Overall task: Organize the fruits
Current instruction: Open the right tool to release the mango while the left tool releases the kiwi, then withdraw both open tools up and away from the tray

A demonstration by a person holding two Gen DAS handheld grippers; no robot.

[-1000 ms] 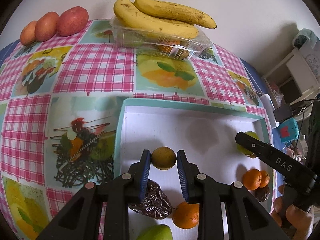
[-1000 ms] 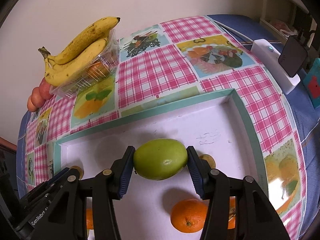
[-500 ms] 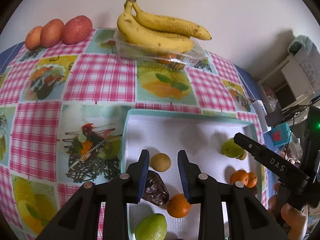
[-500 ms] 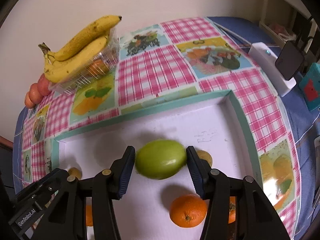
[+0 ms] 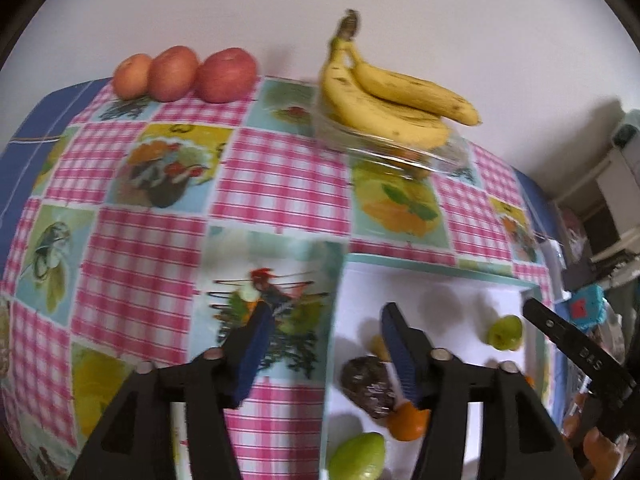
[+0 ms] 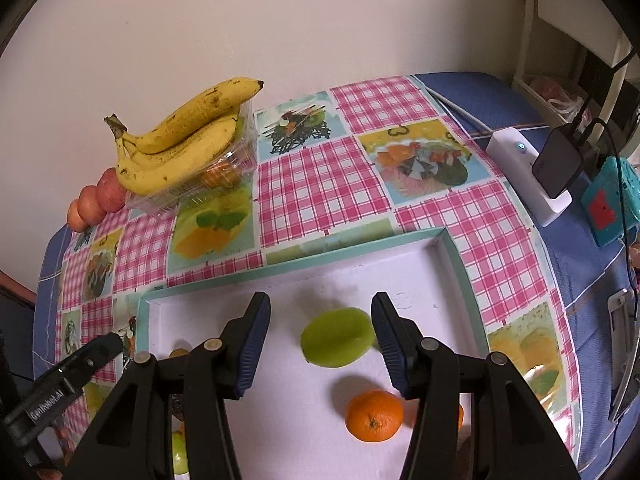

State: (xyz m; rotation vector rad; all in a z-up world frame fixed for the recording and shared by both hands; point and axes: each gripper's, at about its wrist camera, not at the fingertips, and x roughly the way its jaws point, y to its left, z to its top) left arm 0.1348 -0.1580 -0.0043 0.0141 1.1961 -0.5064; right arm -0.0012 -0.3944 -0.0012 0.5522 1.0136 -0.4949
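In the white tray (image 6: 460,272), a green fruit (image 6: 338,342) lies blurred on the floor between the fingers of the right gripper (image 6: 320,300). The jaws stand spread: the fruit sits close by the right finger with a clear gap to the left one, so nothing is pinched. An orange (image 6: 374,414) rests just in front of it, apart.

The left gripper (image 5: 327,310) hangs over the tray's left rim. Its jaws are opening and hold nothing; only the cloth (image 5: 280,184) shows between them. A small yellow fruit (image 5: 378,346) and a dark fruit (image 5: 370,386) lie inside the tray just beside its right finger.

Farther off, by the wall, bananas (image 6: 180,148) sit on a clear box (image 6: 224,176), with three apples (image 5: 184,74) in a row.

The step in hand looks like a release: both tongs have let fruit down into the tray. The next move probably calls for lifting clear without nudging the round fruit, which may roll. After that comes a reach to the far fruit, with the jaws spread wide enough for an apple.
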